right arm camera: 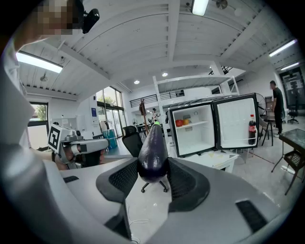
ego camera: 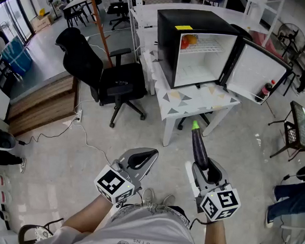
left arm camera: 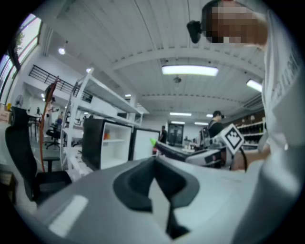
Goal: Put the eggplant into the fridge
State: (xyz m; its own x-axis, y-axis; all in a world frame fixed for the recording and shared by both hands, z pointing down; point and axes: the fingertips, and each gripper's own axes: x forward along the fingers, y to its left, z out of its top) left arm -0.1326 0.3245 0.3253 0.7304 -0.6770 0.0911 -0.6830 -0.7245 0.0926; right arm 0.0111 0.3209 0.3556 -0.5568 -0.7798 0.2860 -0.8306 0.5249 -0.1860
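A long dark purple eggplant (ego camera: 199,147) with a green stem end sticks out forward from my right gripper (ego camera: 203,169), which is shut on its thick end. In the right gripper view the eggplant (right arm camera: 153,150) fills the gap between the black pads (right arm camera: 183,178). Ahead on a white table (ego camera: 191,103) stands the black mini fridge (ego camera: 171,42), with its door (ego camera: 254,68) swung open to the right and its white inside showing. My left gripper (ego camera: 141,160) is held beside the right one, shut and empty. In the left gripper view, the left gripper (left arm camera: 153,183) sees the eggplant (left arm camera: 164,146) at its right.
Red and orange items (ego camera: 188,41) lie on the fridge's upper shelf. A cola bottle (ego camera: 266,91) stands in the door rack. A black office chair (ego camera: 101,73) is left of the table, a folding stand (ego camera: 301,127) at the right, and a cable (ego camera: 84,132) crosses the floor.
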